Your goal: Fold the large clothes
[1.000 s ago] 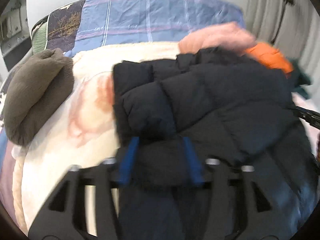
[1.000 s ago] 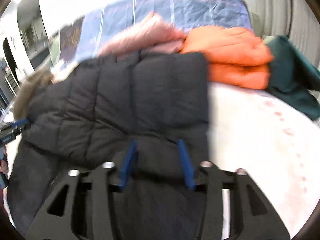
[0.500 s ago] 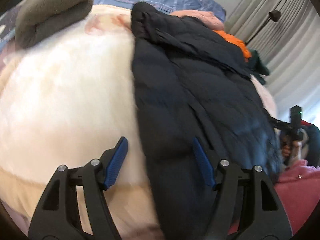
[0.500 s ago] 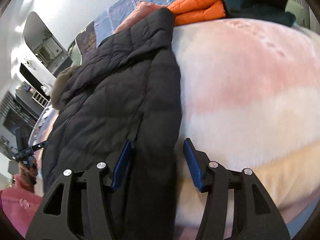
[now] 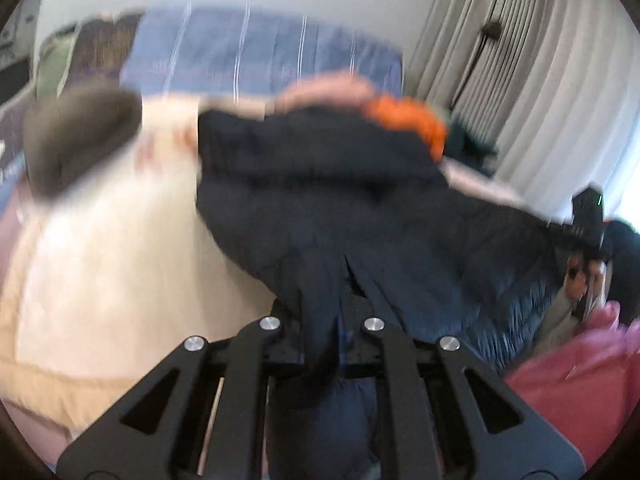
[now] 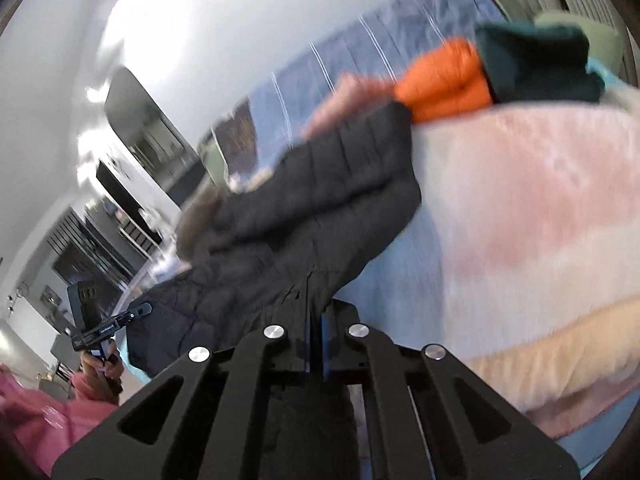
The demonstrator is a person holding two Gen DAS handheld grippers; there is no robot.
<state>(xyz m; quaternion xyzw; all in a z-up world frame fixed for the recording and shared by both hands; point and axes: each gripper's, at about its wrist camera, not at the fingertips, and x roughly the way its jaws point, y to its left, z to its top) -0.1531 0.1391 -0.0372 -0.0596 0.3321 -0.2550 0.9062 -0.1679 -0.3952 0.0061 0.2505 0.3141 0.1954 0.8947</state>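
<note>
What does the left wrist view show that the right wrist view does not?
Only the left wrist view shows the grey-brown garment on the cream blanket and the curtains. Only the right wrist view shows a dark doorway and shelving at the left. Both show the black puffer jacket, pinched by the left gripper and right gripper, and the folded orange jacket.

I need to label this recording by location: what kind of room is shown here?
Most likely a bedroom: a bed under a fluffy cream and pink blanket, a blue striped pillow at its head, and long pleated grey curtains beside it.
</note>
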